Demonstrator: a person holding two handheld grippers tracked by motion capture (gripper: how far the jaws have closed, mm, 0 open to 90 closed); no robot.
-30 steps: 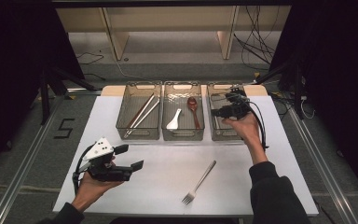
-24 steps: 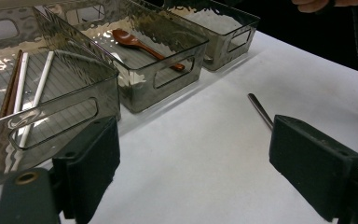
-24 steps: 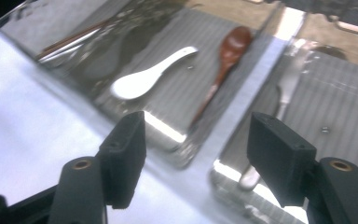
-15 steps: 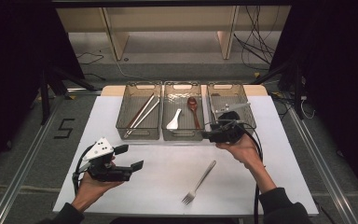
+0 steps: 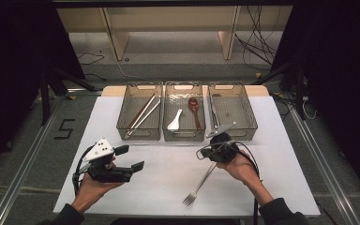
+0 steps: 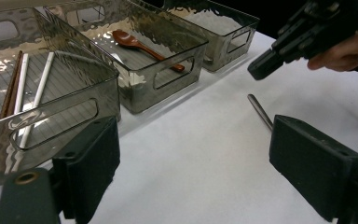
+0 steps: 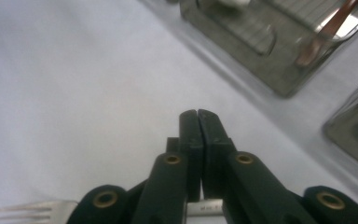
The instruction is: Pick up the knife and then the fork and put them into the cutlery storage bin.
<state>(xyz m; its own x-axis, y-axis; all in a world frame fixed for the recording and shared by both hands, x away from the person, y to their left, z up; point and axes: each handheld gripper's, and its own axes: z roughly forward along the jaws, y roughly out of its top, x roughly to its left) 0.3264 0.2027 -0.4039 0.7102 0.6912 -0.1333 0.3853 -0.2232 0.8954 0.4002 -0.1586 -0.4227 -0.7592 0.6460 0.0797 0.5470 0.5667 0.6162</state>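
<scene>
Right gripper [image 5: 205,152] now down from the trays, jaws just closed empty; slim silver fork [image 5: 198,186] lies directly beneath it.

A silver fork [image 5: 199,183] is lying on the white table [image 5: 286,154]. At twelve o'clock from it, a reddish-brown spoon [image 5: 194,110] and a white spoon [image 5: 175,121] are sitting in a smoky grey, ribbed tray [image 5: 183,134].
</scene>
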